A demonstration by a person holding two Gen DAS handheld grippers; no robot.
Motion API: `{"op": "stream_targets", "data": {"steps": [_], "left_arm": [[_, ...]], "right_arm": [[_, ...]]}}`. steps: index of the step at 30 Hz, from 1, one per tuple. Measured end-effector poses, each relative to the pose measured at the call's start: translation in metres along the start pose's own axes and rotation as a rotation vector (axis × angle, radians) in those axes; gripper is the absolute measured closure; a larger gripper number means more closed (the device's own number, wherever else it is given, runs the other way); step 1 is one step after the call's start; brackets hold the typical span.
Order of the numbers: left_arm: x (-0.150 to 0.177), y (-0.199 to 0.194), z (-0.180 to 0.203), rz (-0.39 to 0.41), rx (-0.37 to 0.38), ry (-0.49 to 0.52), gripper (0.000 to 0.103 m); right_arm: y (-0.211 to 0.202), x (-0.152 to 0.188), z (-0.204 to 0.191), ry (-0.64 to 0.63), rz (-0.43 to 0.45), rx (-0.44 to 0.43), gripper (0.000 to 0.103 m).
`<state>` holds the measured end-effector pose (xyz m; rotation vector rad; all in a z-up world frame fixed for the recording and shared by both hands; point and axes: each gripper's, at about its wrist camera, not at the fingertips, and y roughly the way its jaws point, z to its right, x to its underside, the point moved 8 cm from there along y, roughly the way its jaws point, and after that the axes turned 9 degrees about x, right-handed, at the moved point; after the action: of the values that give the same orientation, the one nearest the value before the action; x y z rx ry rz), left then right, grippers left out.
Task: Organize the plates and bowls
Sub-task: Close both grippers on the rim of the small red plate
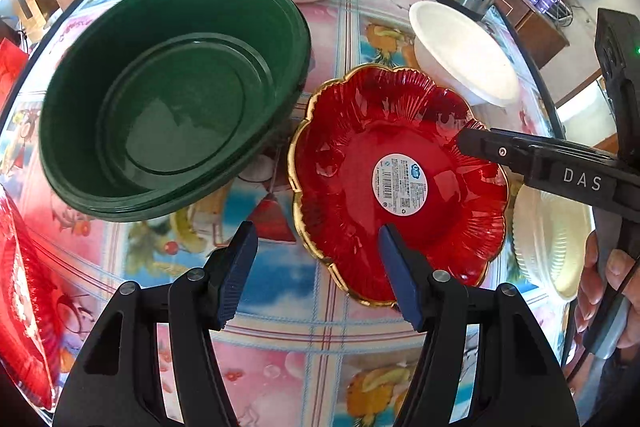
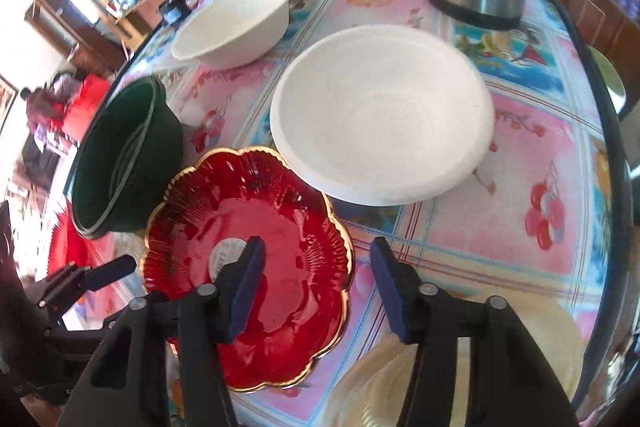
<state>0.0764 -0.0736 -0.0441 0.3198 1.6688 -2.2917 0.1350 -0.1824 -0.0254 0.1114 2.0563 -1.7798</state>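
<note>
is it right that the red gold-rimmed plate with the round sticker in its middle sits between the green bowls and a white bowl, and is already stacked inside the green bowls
Not quite. The red gold-rimmed plate with the round sticker does lie between the green bowls and a white bowl, but it sits flat on the tablecloth beside the green bowls, not inside them. The left wrist view shows this.

Left claw [image 1: 314, 241] agape, angled down; right claw [image 2: 318, 259] likewise, empty.

The scalloped plate [image 1: 400, 183] is glossy red with a gold rim and a round white label. Left of it, the nested bowls [image 1: 176, 95] are dark green. Two far bowls [image 2: 382, 119] [image 2: 234, 23] are plain white. The tablecloth [image 1: 280, 347] – pink, blue and cream checks – carries fruit prints.
</note>
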Motion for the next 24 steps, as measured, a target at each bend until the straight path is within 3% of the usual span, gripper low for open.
{"op": "stream_targets", "data": {"steps": [3,6,8,9,11,13,17,24], "left_arm": [[-0.001,0.006,0.002,-0.016,0.003,-0.013,0.040],[-0.001,0.012,0.001,-0.032,0.004,-0.030,0.040],[-0.002,0.011,0.001,-0.022,0.003,-0.030,0.040],[-0.003,0.012,0.002,-0.022,0.010,-0.028,0.040],[-0.002,0.014,0.002,-0.026,0.005,-0.016,0.042],[-0.002,0.013,0.002,-0.026,-0.024,0.008,0.058],[-0.002,0.011,-0.007,-0.017,-0.034,0.004,0.076],[0.003,0.007,-0.011,-0.027,-0.027,0.013,0.078]], "right_arm": [[0.005,-0.003,0.001,-0.025,-0.013,-0.009,0.058],[0.006,-0.002,0.001,-0.038,-0.020,-0.017,0.073],[0.009,-0.001,0.004,-0.039,-0.025,-0.013,0.090],[0.009,-0.001,0.005,-0.037,-0.024,-0.018,0.092],[0.008,0.000,0.006,-0.036,-0.020,-0.021,0.092],[0.006,0.001,0.005,-0.035,-0.008,-0.014,0.093],[0.003,0.005,0.006,-0.040,0.012,0.007,0.092],[-0.002,0.013,0.005,-0.029,0.032,0.034,0.092]]}}
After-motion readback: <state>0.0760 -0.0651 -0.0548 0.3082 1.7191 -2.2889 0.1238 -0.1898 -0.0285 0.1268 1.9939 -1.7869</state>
